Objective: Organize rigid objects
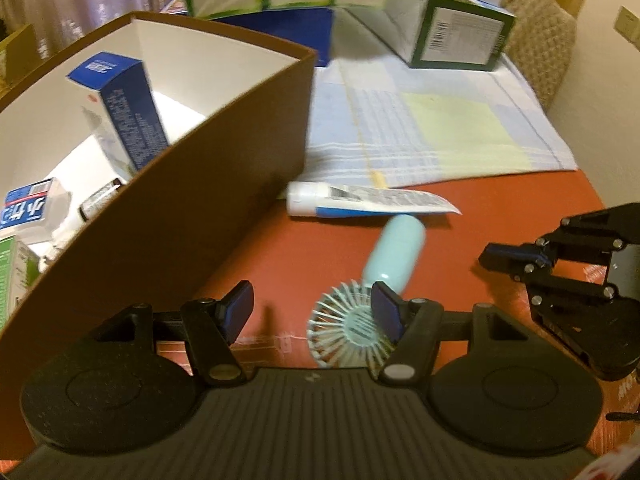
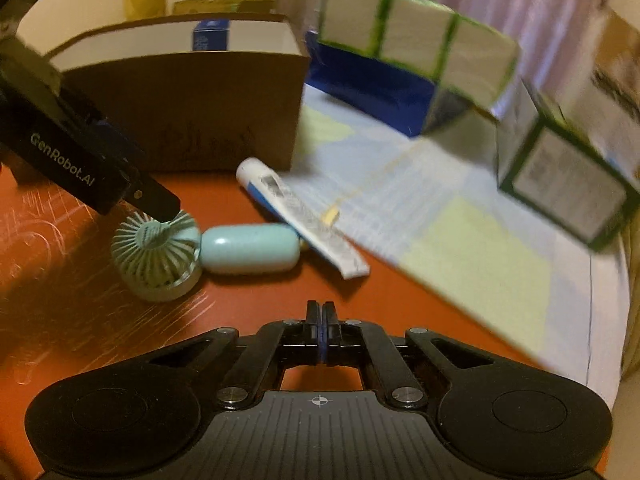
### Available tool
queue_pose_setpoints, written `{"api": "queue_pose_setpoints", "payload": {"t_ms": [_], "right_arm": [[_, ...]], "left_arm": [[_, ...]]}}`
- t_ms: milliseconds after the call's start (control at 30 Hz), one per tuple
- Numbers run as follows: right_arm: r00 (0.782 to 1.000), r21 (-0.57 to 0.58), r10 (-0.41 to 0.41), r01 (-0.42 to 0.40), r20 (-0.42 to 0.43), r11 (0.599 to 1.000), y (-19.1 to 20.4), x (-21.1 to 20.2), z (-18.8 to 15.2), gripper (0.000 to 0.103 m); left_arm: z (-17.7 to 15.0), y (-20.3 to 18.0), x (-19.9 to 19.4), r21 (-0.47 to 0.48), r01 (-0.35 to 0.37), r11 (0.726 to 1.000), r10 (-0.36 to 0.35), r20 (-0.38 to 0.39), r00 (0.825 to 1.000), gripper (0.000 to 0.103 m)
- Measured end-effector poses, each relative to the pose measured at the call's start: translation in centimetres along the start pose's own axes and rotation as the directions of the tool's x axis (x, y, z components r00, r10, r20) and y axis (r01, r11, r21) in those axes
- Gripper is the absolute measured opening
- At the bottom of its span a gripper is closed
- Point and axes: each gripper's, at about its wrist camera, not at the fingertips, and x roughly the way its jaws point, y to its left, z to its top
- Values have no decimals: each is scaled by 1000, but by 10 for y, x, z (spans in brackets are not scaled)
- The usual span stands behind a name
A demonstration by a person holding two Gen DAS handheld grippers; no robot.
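A mint hand-held fan (image 1: 360, 320) lies on the red table, its round head nearest me and its handle (image 1: 396, 252) pointing away. My left gripper (image 1: 312, 312) is open just above the fan; its right finger overlaps the fan head, while the left finger stands well clear. In the right wrist view one left finger (image 2: 160, 206) hangs over the fan head (image 2: 158, 256). A white and blue tube (image 1: 360, 200) lies just past the handle. My right gripper (image 2: 320, 312) is shut with nothing in it, and it sits to the right of the fan (image 1: 516, 260).
A brown box (image 1: 208, 200) with white inside walls stands at the left, holding a blue carton (image 1: 124, 104) and several small packs. A checked cloth (image 1: 440, 128) covers the far table. Green-edged cartons (image 1: 452, 28) and a blue box (image 1: 296, 28) stand at the back.
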Motion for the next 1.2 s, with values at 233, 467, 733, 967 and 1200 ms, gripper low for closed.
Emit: {"api": "queue_pose_setpoints", "payload": {"t_ms": [233,467,733,967,1200], "right_arm": [[999,203,19,-13,-31,979,-13,-19,-18,0],[997,298,9,16,-80,954,-17,-30,-35,0],[996,329,9,22,-93,944,-19,-42,-47,0],[996,312,47,-19,-82,950,-10,-44,-45,17],[995,276,95,-81,-39,958,2,-43,-36,39]], "left_arm": [[-6,-15,3,79,60,995,-59,-15,998,70],[-12,-27,24,155,20,988,-12,-51,999,67],[-31,-23,14,150,-1,989,5,-29,1000,60],[-64,3,-10,17,-93,996,94,-22,995,60],[-87,24,-28,-121,-193,974,190,-33,981,60]]}}
